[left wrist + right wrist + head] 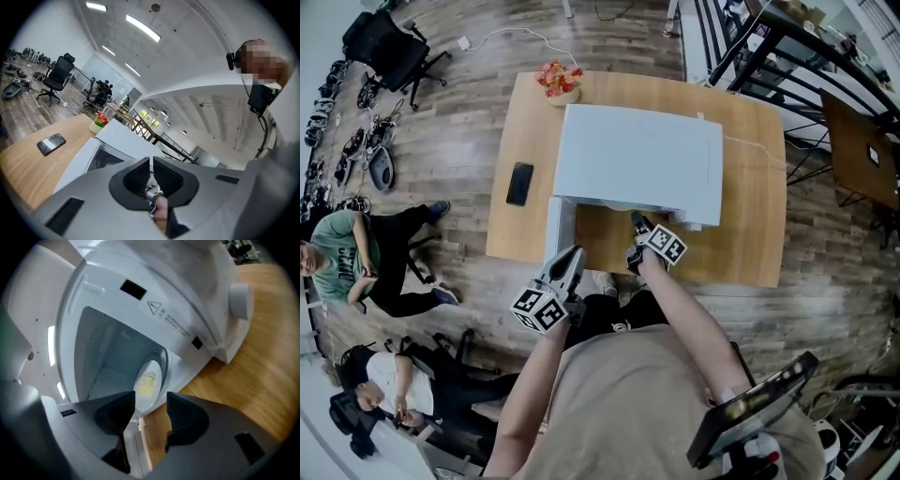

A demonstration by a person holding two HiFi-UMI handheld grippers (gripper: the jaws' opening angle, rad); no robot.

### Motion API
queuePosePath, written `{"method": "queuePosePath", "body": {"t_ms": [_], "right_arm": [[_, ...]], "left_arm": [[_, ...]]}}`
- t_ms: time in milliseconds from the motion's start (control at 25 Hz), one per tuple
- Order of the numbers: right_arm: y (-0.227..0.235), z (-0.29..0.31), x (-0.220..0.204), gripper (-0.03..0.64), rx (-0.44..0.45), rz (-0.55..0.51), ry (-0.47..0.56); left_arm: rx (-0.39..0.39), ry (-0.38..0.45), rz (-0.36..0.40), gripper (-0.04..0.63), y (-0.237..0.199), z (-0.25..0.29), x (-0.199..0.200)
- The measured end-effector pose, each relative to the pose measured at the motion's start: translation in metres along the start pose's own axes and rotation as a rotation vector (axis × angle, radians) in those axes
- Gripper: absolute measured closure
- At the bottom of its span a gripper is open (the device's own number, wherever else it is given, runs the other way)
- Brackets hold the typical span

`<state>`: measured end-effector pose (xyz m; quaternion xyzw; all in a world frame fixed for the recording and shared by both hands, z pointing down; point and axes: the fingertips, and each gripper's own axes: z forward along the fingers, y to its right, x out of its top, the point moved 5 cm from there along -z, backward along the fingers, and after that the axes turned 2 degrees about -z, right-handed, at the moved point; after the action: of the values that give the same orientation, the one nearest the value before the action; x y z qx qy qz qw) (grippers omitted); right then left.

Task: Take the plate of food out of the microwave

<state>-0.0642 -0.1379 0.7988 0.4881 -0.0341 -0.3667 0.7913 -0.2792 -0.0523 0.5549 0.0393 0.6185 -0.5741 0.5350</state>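
REACHING IN: The person's right gripper (151, 401) points into the open mouth of a white microwave (187, 310), its jaws standing moderately apart and gripping nothing. The plate of food (148, 380), a pale round dish with a small yellowish heap at its middle, lies inside the microwave's cavity; its near rim shows through the gap between the jaws but lies beyond their tips. The left gripper (151, 169) hangs just in front of the microwave's door (559, 225), which is swung out at the microwave's left side. Its jaws are drawn almost together with nothing between them. The microwave stands on a wooden table (750, 187), with a dark phone (519, 183) to the microwave's left and a pot of flowers (560, 81) behind it. The plate looks like glazed ceramic or glass: probably stiff, smooth enough to slip in the pads, fairly heavy for a pinch at one edge, breakable if dropped, and perhaps warm. The best hold would seem to be the rim nearest the microwave's mouth, with one pad above and one below the lip, clear of the food. The plate should be kept level as it leaves the microwave so the loose heap does not slide
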Motion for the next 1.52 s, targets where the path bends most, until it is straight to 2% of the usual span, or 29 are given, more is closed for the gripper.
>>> {"method": "queuePosePath", "body": {"t_ms": [240,440,840,1000,1120,1280,1520], "right_arm": [[0.009,0.035,-0.014,0.413,-0.03,0.157,0.033],[0.014,0.053,-0.023,0.413,-0.061,0.294,0.071],[0.025,0.066,-0.028,0.415,-0.061,0.505,0.11],[0.019,0.065,-0.028,0.487,0.001,0.488,0.105],[0.013,0.06,-0.023,0.583,0.054,0.45,0.11],[0.007,0.049,-0.02,0.597,0.126,0.385,0.084],[0.007,0.015,-0.02,0.597,0.167,0.312,0.011]], "left_arm": [[-0.043,-0.052,0.011,0.589,-0.009,0.009,0.0],[-0.06,-0.06,0.015,0.589,-0.016,0.006,0.0],[-0.031,-0.039,0.023,0.589,-0.035,-0.031,0.003],[-0.019,-0.033,0.023,0.589,-0.041,-0.045,0.002],[-0.013,-0.03,0.011,0.589,-0.043,-0.05,-0.002],[-0.02,-0.021,0.003,0.589,-0.039,-0.051,-0.007],[-0.021,0.0,0.004,0.589,-0.034,-0.047,-0.007]]}}
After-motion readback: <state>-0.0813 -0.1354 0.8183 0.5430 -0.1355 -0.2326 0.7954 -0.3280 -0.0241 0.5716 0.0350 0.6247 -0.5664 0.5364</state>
